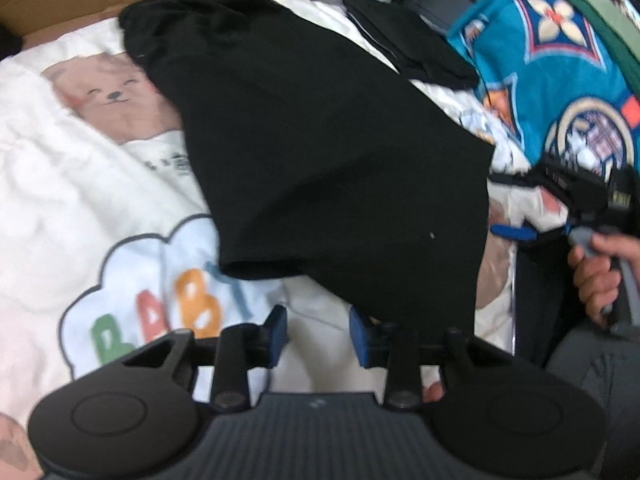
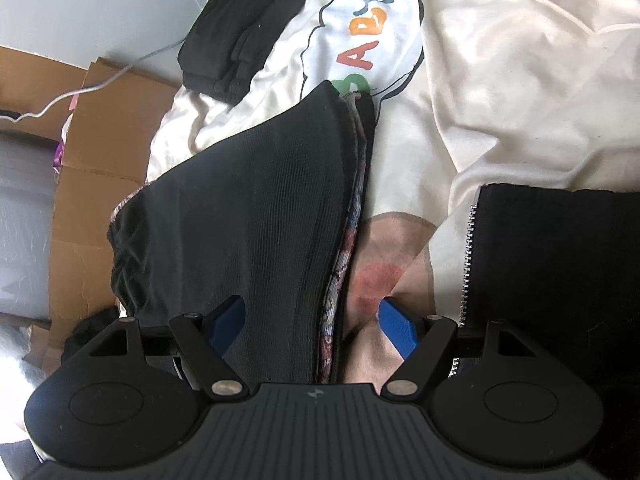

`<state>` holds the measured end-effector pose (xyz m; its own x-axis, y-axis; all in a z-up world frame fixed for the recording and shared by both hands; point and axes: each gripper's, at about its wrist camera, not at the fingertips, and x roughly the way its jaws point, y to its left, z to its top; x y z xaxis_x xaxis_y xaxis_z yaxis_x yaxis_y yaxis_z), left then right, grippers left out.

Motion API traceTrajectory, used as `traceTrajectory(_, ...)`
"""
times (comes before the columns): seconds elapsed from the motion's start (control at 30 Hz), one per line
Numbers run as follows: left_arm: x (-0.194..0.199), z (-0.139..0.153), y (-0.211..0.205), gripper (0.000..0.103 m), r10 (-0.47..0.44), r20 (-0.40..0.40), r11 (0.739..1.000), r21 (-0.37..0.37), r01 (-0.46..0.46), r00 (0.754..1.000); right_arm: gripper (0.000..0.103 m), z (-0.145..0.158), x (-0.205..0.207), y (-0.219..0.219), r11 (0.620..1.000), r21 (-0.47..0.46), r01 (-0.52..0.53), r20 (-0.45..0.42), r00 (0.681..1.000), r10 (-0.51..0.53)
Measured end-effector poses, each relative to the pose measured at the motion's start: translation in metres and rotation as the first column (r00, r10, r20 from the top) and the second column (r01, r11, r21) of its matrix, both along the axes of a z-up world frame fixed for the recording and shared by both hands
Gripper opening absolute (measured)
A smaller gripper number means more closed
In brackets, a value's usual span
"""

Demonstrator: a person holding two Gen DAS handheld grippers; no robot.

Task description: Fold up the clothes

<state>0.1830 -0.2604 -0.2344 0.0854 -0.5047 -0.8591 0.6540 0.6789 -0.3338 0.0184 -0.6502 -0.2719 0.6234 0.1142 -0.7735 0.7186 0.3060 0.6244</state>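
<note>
Blue-padded, the left gripper hovers with jaws partly apart and nothing between them, just at the near corner of the black garment spread on the white blanket. Opposite, the right gripper has its jaws wide, straddling that garment's patterned edge without pinching it.
</note>
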Motion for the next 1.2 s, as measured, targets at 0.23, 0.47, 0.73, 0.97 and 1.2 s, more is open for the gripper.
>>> traceTrajectory(0.23,-0.012,-0.007,-0.025,0.041,-0.013,-0.078,1.0,-0.015,0.011,0.997,0.079,-0.001,0.001,-0.001,1.0,0.007,-0.005,0.002,1.0,0.005)
traceTrajectory(0.47,-0.012,-0.018,-0.044,0.043,0.018,-0.13,1.0,0.009,-0.017,0.991,0.08,-0.004,0.002,-0.001,1.0,0.026,-0.008,0.01,1.0,0.008)
traceTrajectory(0.73,-0.005,-0.031,-0.067,0.053,0.081,-0.205,0.997,0.034,-0.076,0.975,0.08,-0.009,0.002,-0.004,0.999,0.053,-0.001,0.021,1.0,0.0)
traceTrajectory(0.97,-0.001,-0.032,-0.076,0.047,0.12,-0.233,0.992,0.063,-0.108,0.965,0.08,-0.011,0.001,-0.005,0.998,0.065,-0.002,0.03,1.0,0.0)
traceTrajectory(1.2,-0.002,-0.003,-0.073,0.02,0.134,-0.256,0.989,-0.018,-0.144,0.957,0.08,-0.01,-0.001,-0.006,0.997,0.073,-0.001,0.038,0.999,-0.001)
